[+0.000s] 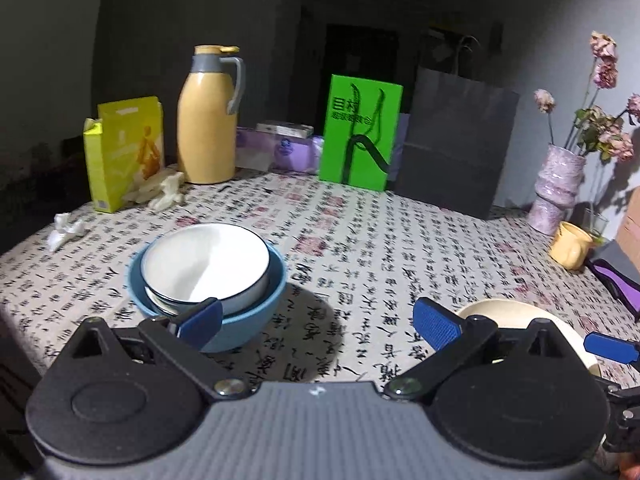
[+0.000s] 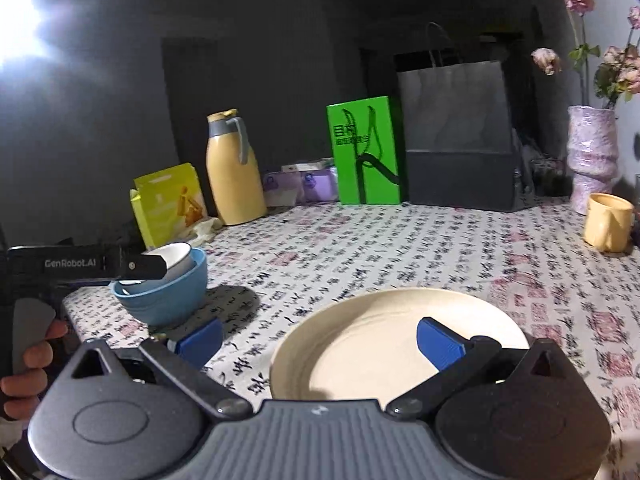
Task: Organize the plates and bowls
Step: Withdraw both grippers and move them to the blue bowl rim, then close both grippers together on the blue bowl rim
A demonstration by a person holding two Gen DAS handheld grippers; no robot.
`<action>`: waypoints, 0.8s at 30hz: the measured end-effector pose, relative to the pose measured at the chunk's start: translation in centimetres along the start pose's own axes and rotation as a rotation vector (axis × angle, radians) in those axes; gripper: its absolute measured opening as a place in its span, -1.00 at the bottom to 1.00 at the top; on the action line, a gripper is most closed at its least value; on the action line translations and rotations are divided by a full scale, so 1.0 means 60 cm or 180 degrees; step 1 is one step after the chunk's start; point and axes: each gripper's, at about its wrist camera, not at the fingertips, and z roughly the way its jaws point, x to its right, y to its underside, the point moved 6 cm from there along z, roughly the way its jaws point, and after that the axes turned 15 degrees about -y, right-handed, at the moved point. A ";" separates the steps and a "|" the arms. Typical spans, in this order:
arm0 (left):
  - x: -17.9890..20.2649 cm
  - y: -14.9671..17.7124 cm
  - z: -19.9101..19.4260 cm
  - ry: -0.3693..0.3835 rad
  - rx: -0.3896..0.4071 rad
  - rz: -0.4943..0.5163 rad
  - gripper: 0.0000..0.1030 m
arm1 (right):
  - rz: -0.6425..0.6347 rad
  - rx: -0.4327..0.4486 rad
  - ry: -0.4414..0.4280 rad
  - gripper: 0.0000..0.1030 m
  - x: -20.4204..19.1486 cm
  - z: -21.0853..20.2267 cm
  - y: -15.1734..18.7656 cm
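A white bowl (image 1: 204, 264) sits tilted inside a blue bowl (image 1: 240, 328) on the patterned tablecloth (image 1: 360, 248), left of centre. My left gripper (image 1: 316, 324) is open and empty, its left pad right by the blue bowl's near rim. A cream plate (image 2: 384, 344) lies flat on the cloth. My right gripper (image 2: 320, 340) is open and empty, low over the plate's near edge, with its right finger above the plate. The stacked bowls (image 2: 164, 292) show at left in the right wrist view, partly hidden by the left gripper's body. The plate's edge (image 1: 504, 312) shows in the left wrist view.
At the back stand a yellow box (image 1: 124, 152), a yellow thermos (image 1: 208, 116), purple packets (image 1: 280, 148), a green box (image 1: 360, 132) and a dark paper bag (image 1: 456, 140). A vase of dried flowers (image 1: 556, 184) and a yellow mug (image 1: 570, 246) stand at right. Crumpled tissue (image 1: 64, 232) lies at left.
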 end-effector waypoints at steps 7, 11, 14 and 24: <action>-0.009 0.002 -0.025 -0.0148 0.0060 0.0057 1.00 | -0.0186 0.0061 -0.0284 1.00 -0.027 0.009 -0.012; -0.023 -0.010 -0.052 -0.0116 0.0169 -0.0040 1.00 | -0.0214 0.0054 -0.0376 1.00 -0.050 0.006 -0.030; -0.047 -0.010 -0.056 -0.0092 0.0088 -0.0201 1.00 | -0.0329 0.0018 -0.0365 1.00 -0.069 0.006 -0.043; -0.131 -0.019 -0.033 0.0082 -0.0100 -0.0393 1.00 | -0.0301 -0.0055 -0.0224 1.00 -0.139 0.015 -0.057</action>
